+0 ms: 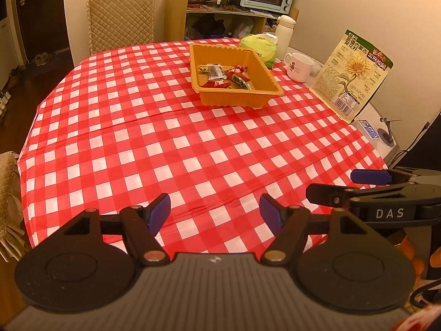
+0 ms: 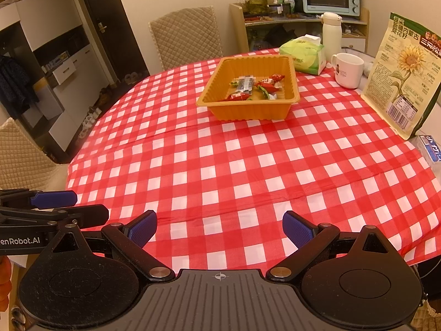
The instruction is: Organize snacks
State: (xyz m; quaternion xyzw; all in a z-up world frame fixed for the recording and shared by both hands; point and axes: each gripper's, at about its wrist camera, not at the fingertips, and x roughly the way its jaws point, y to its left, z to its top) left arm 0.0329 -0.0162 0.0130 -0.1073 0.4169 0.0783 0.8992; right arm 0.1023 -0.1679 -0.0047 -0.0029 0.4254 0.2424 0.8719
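Wrapped snacks [image 2: 255,87] lie inside the orange tray [image 2: 249,110].

Red-and-white checked tablecloth [image 1: 165,138], orange tray [image 1: 264,63], red and green snacks [image 1: 226,78], blue-padded fingers [image 1: 160,212].

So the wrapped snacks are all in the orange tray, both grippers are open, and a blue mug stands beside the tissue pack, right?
Only the colour is wrong: the mug is white, as the right wrist view shows. The snacks do lie in the orange tray, the tissue pack stands nearby, and both the left gripper and right gripper are open.
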